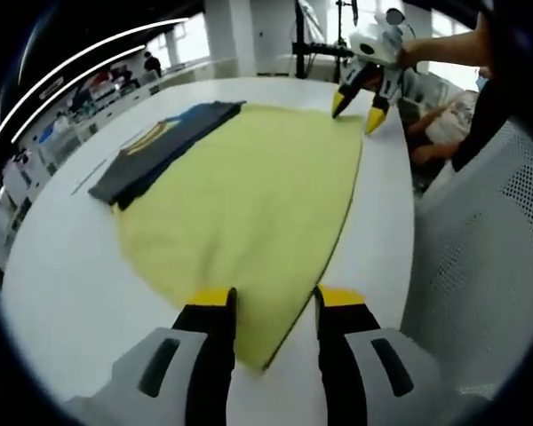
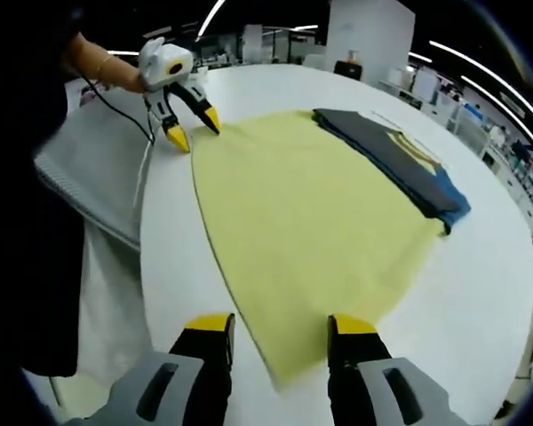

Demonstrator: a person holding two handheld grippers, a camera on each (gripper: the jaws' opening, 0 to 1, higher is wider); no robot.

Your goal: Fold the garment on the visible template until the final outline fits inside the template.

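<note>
Bare white table [image 1: 62, 293] lies open around the yellow template [image 1: 249, 204], giving free passage along its near edges. The folded dark garment [image 1: 160, 146] blocks its far side, and a grey mesh surface [image 1: 480, 284], possibly a chair, crowds the table's edge.

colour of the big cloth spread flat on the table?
Pale yellow cloth, with a thin dark edge; clearest in the right gripper view.
</note>
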